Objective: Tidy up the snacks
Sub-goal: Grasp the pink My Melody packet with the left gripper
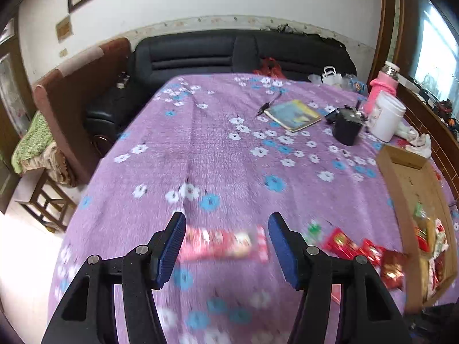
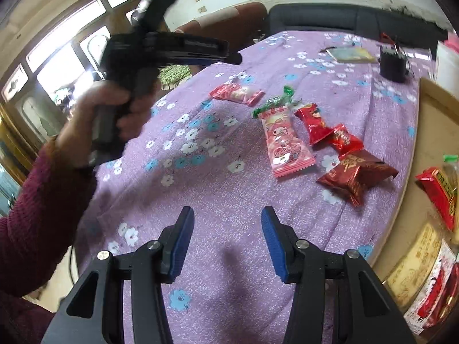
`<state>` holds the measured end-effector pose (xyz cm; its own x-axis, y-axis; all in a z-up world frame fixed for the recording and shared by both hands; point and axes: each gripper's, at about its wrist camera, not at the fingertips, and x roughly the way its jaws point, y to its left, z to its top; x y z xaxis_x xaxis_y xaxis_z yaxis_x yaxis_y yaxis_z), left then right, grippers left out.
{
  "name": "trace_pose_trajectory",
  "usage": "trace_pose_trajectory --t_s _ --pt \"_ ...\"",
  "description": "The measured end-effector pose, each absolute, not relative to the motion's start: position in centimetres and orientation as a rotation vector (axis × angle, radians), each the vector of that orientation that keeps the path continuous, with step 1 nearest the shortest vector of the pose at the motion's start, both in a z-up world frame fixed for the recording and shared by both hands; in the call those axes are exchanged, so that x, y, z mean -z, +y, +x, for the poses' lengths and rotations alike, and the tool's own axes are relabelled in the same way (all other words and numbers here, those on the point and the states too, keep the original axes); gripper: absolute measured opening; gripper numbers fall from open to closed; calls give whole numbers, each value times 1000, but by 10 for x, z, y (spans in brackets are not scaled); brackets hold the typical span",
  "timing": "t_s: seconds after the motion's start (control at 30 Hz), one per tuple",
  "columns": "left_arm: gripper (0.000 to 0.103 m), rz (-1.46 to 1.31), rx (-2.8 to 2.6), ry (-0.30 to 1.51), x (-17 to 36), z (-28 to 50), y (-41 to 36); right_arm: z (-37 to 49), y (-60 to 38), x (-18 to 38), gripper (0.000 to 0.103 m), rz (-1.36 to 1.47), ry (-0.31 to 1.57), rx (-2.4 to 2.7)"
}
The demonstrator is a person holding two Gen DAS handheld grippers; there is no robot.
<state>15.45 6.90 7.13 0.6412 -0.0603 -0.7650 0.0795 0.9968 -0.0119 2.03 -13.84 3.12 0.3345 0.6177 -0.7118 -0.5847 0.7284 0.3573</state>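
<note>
Now, far left, the person's hand carries the left gripper above the purple floral cloth, jaws apart and empty, a pink-red packet on the cloth beyond them. Right gripper: jaws parted, nothing held. Further right lie the pink snack and red wrappers, beside the cardboard box holding more snacks.

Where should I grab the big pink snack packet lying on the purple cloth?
Grip the pink packet across its narrow width at mid-length, coming from above. It lies flat, long and thin, and the red packets crowd its far end.
</note>
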Motion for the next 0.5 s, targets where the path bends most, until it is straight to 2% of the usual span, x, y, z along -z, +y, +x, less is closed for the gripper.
trace_pose_trajectory --t_s 0.13,0.27,0.5 --pt "63 -14 124 942 -51 188 79 22 -140 -27 48 32 944 -753" --pt "56 -24 132 1006 -33 203 83 22 -143 -28 48 44 941 -748" --pt "54 -21 201 1068 -23 169 86 19 -142 -28 48 35 940 -742"
